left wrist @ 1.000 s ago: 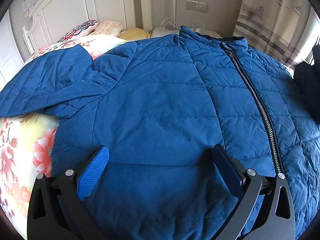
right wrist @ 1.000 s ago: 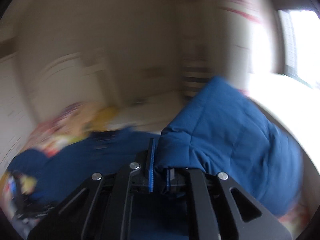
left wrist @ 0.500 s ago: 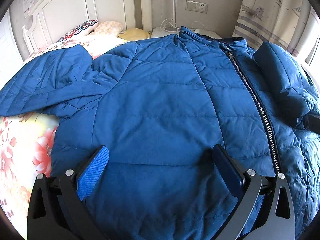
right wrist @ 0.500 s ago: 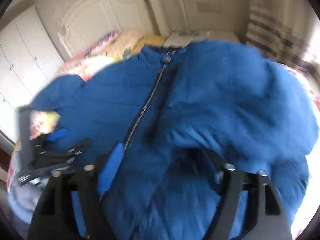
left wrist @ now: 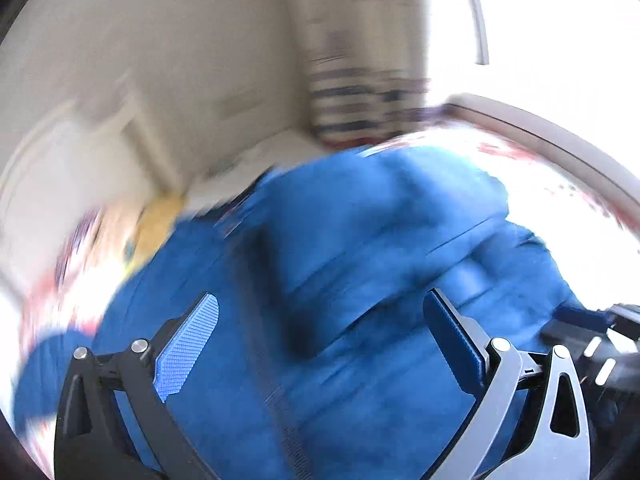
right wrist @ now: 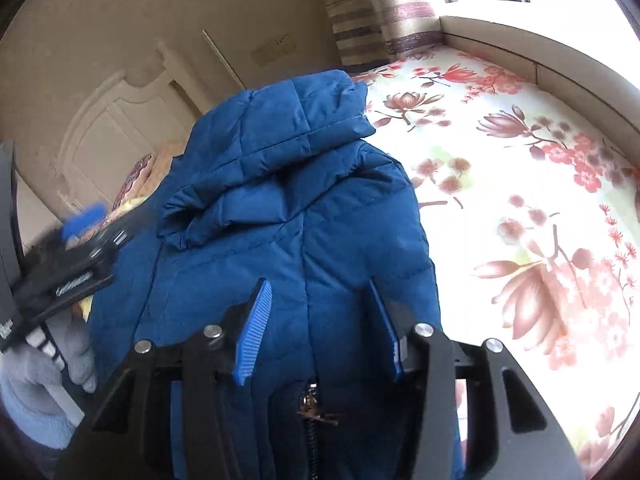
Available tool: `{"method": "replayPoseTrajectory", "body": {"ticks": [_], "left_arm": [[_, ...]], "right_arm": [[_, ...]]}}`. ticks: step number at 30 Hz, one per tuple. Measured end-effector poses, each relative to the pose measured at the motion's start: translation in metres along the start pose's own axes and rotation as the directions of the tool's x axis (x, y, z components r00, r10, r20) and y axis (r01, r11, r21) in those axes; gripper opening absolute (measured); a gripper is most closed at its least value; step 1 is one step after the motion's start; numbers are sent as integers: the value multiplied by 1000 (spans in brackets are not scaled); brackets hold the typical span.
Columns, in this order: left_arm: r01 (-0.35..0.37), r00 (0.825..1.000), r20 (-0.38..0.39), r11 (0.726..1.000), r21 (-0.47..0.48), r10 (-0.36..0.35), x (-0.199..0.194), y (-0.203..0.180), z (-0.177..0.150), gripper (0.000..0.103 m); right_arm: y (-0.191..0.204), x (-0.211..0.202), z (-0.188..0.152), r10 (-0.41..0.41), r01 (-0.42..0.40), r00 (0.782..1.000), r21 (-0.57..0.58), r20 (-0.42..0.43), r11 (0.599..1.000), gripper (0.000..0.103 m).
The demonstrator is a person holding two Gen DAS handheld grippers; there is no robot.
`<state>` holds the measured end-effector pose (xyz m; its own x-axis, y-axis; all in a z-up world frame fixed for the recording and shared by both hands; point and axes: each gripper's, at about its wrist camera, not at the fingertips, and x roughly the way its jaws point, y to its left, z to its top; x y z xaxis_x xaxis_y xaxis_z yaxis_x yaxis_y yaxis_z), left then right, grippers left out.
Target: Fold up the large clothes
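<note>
A blue quilted jacket (right wrist: 288, 208) lies on the flowered bedspread (right wrist: 520, 184), its right sleeve (right wrist: 280, 128) folded over the front. In the blurred left wrist view the jacket (left wrist: 360, 280) fills the lower frame. My left gripper (left wrist: 320, 312) is open and empty just above the jacket. My right gripper (right wrist: 320, 308) is open and empty over the jacket's lower part, its zipper pull (right wrist: 312, 408) showing between the fingers. The left gripper also shows at the left edge of the right wrist view (right wrist: 76, 248), held by a gloved hand (right wrist: 36, 376).
A white headboard (right wrist: 116, 128) and a pillow (right wrist: 140, 172) stand beyond the jacket. A striped curtain (right wrist: 368, 16) and a window ledge (right wrist: 520, 44) lie to the right of the bed. The other gripper shows at the right edge of the left wrist view (left wrist: 600, 344).
My right gripper has let go of the sleeve, which now lies folded over the jacket front, and has drawn back. My left gripper has swung quickly to the right, blurring its view.
</note>
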<state>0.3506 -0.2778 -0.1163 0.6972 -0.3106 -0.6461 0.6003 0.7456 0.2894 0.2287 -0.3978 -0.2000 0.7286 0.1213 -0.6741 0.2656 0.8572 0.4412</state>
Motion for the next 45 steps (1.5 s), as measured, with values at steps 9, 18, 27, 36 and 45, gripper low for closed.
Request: {"method": "replayPoseTrajectory", "body": {"ticks": [9, 18, 27, 36, 45], "left_arm": [[-57, 990, -92, 906, 419, 105, 77, -98, 34, 47], [377, 926, 217, 766, -520, -309, 4, 112, 22, 21], [437, 868, 277, 368, -821, -412, 39, 225, -131, 54], [510, 827, 386, 256, -821, -409, 52, 229, -160, 72], [426, 889, 238, 515, -744, -392, 38, 201, -146, 82]], "right_arm": [[3, -2, -5, 23, -23, 1000, 0, 10, 1000, 50], [1, -4, -2, 49, -49, 999, 18, 17, 999, 50], [2, -7, -6, 55, -56, 998, 15, 9, 998, 53], [3, -12, -6, 31, -32, 999, 13, 26, 999, 53], [27, 1, 38, 81, -81, 996, -7, -28, 997, 54]]}}
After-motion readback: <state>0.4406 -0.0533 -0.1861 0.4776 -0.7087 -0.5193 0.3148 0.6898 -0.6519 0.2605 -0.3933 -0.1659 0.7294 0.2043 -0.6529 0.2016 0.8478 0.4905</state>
